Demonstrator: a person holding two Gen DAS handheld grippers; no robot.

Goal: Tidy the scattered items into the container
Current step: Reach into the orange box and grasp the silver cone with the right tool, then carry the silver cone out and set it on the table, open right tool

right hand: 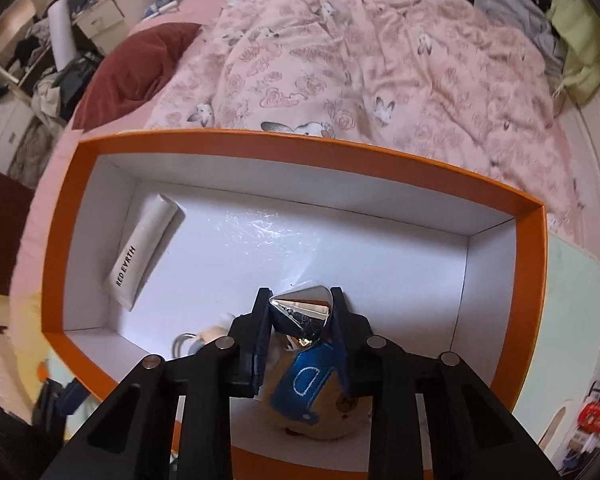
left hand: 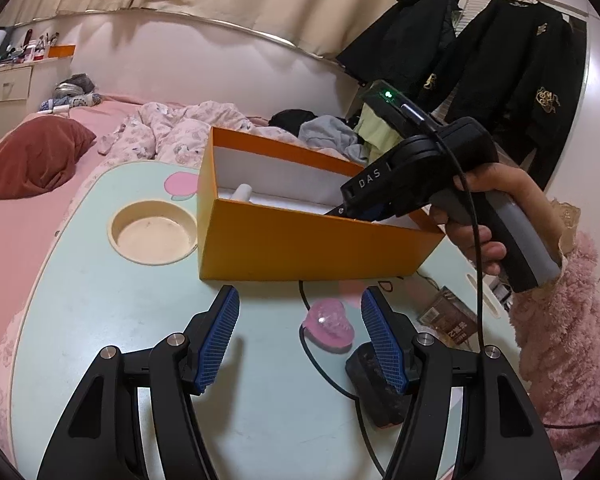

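Box contents: the orange cardboard box with white lining point(right hand: 536, 248) already holds a white squeeze tube point(right hand: 146, 254) against its left wall and a tan plush toy with a blue patch point(right hand: 312, 396) by its near wall.
Right gripper: the right gripper point(right hand: 300, 312) points steeply down inside the box, its jaws pinching a shiny silver faceted object point(right hand: 300, 312) just above the plush toy; it looks about to be set down, not yet let go.
Left gripper: the left gripper point(left hand: 300, 336) hovers over the pale green lap table point(left hand: 100, 320) near its front edge, jaws spread and holding nothing.
Still out: a translucent pink clip-like piece point(left hand: 328, 326) lies on the table between the left jaws, in front of the box; a black block with a cable point(left hand: 376, 388) sits just beside it.
Progress: I judge it over halfway, with those two left.
Left view only: the leftover items and a hand point(left hand: 480, 220) gripping the right tool.
Right view only: the box floor and everything in it.
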